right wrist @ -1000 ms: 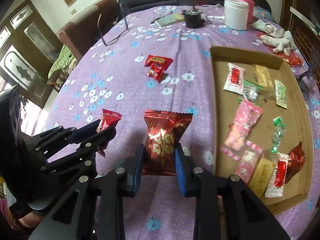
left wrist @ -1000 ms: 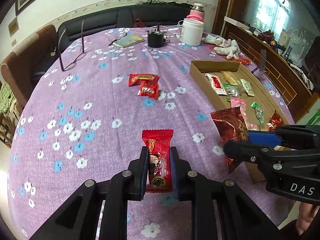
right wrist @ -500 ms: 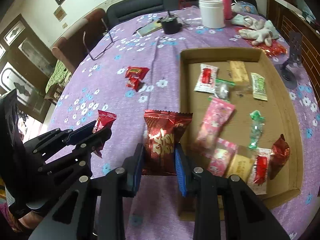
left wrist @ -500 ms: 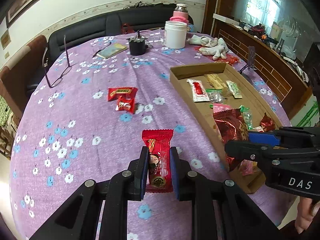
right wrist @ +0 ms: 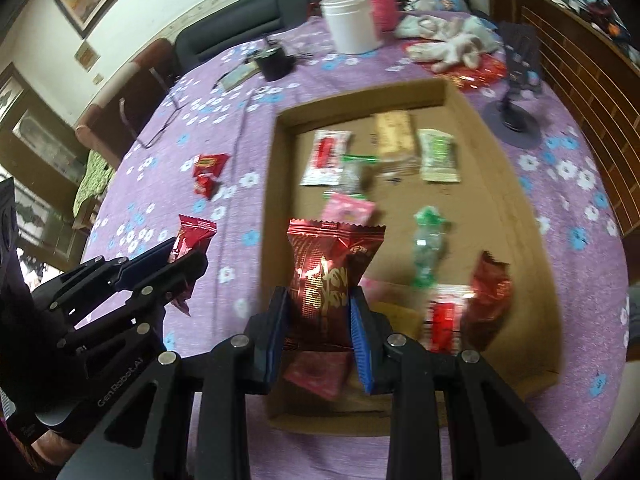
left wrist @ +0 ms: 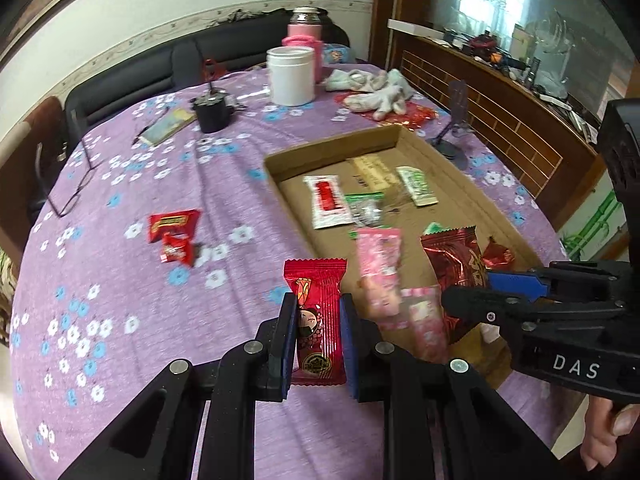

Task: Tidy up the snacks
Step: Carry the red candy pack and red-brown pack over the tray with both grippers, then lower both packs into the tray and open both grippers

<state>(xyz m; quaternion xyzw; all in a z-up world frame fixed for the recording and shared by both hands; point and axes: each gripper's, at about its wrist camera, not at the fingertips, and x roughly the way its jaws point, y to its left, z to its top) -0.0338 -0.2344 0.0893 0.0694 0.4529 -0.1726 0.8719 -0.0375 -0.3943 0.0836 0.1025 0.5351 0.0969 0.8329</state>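
Several pink packets [left wrist: 379,264] blur inside the cardboard box [left wrist: 336,148].

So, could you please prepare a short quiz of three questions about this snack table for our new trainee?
1. True or false: the left gripper is shut on a red snack packet.
2. What does the right gripper hold? A) glasses B) a dark red foil packet C) a white jar
3. How many red packets lie loose on the purple tablecloth, outside the cardboard box?

Key: 1 true; 2 B, the dark red foil packet; 3 two.
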